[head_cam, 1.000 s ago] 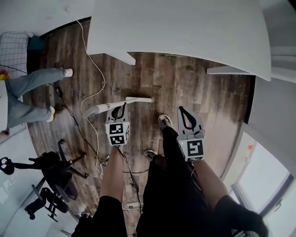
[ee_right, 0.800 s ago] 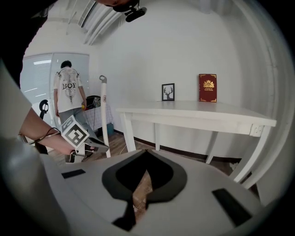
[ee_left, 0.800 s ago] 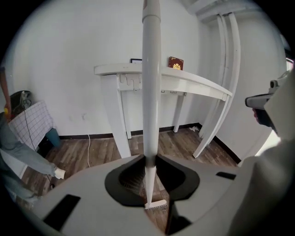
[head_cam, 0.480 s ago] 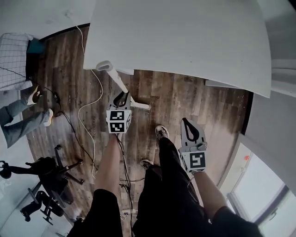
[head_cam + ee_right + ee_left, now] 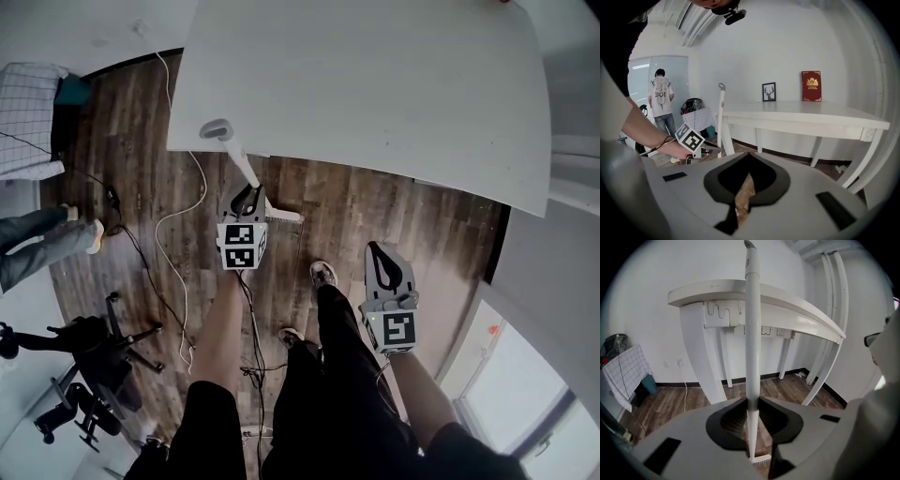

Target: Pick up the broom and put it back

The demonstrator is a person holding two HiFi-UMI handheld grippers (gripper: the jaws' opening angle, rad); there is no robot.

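Table [image 5: 375, 84]: white, smooth matte top with a rounded edge and curved slab legs.
Floor [image 5: 403, 211]: dark wood-look planks, grained.

Broom [image 5: 752, 333]: near upright in the left gripper view, just in front of the table's edge on its left side. The pole is a white round tube, smooth and slightly glossy. The head is small, flat and pale, and sits low below the jaws. Cannot tell whether it touches the floor. There is a hanging loop at the top end.

Judgement: light, stiff, not fragile. The smooth pole could slip or twist in the pads. It is long, so the top end may swing into the table. The best hold is on the pole, low near the head, for control.

Left gripper [image 5: 248, 200]: jaws partway closed, clamped on the pole a little above the head.

Right gripper [image 5: 380, 267]: tips together with nothing between them, over the floor and well apart from the broom.
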